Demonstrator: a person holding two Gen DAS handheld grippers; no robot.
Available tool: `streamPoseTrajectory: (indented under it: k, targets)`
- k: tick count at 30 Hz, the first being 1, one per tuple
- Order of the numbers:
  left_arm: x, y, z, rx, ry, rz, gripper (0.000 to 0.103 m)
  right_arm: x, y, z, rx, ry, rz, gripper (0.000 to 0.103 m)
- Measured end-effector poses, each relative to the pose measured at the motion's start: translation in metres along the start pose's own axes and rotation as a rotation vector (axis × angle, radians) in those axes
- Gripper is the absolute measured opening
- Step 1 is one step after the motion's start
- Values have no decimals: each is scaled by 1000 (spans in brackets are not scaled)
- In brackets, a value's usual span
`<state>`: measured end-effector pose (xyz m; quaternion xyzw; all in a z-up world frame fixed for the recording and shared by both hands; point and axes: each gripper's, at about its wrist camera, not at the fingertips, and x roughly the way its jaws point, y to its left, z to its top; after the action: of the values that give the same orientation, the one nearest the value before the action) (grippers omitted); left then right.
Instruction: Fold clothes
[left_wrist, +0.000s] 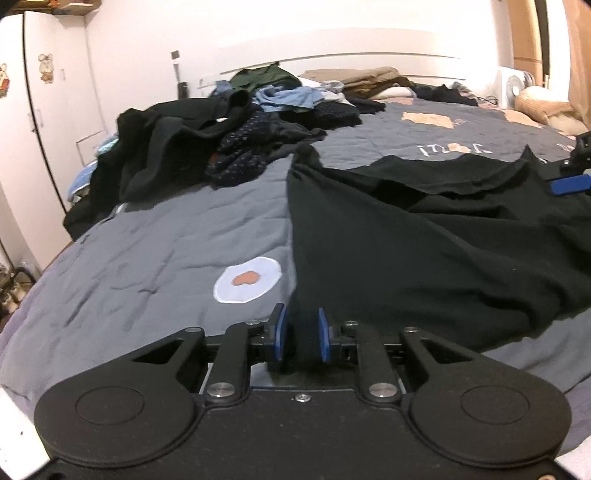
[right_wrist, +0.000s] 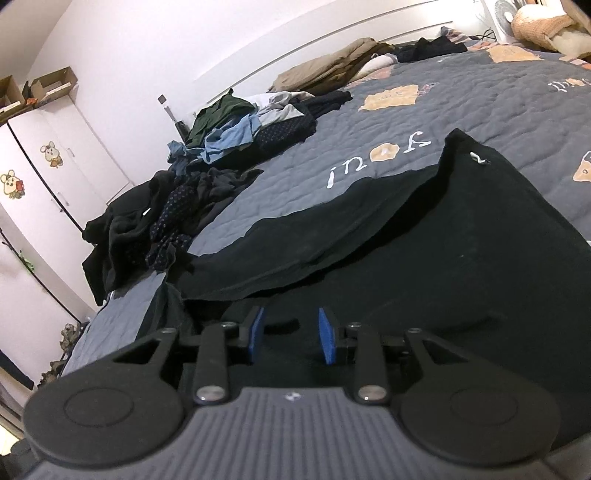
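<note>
In the left wrist view my left gripper (left_wrist: 302, 334) pinches a bunched corner of the black garment (left_wrist: 424, 243), which lies spread and wrinkled on the grey bedspread (left_wrist: 155, 236), not yet folded. In the right wrist view my right gripper (right_wrist: 291, 334) hovers over the same garment, pads parted and holding nothing, while 1 heap of unfolded clothes (right_wrist: 207, 177) waits.

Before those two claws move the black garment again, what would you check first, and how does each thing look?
1. Left gripper pinching the black garment: ok, fabric sits between its pads.
2. Right gripper gripping too: not ok, its jaws stand open above the cloth.
3. Garment lying flat: not ok, its far edge is folded over and wrinkled.
4. Free bedspread to fold on: ok.
5. Clothes pile apart from the garment: cannot tell, the dark cloth merges.
</note>
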<state>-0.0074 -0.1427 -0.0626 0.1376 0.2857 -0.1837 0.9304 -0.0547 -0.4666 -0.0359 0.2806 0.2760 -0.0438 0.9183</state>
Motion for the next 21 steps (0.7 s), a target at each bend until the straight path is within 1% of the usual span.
streamPoseTrajectory:
  k: [2, 6, 10, 14, 17, 18, 19, 21]
  targets:
    - [3, -2, -1, 3, 13, -9, 19, 0, 1, -1, -5, 3, -5, 31]
    - [12, 1, -3, -14, 62, 13, 20, 0, -1, -1, 11, 7, -2, 31]
    - [15, 9, -3, -68, 90, -7, 20, 0, 1, -2, 1, 8, -3, 31]
    - [19, 14, -2, -94, 121, -37, 20, 0, 2, -3, -2, 12, -1, 31]
    - [19, 17, -2, -111, 123, -50, 19, 0, 2, -3, -1, 12, 2, 31]
    - [19, 18, -2, -115, 124, -54, 17, 0, 2, -3, -2, 12, 3, 31]
    - [18, 19, -2, -120, 125, -60, 10, 0, 2, -3, -3, 12, 3, 31]
    - [18, 20, 0, -107, 135, -71, 7, 0, 3, -3, -5, 15, 3, 31]
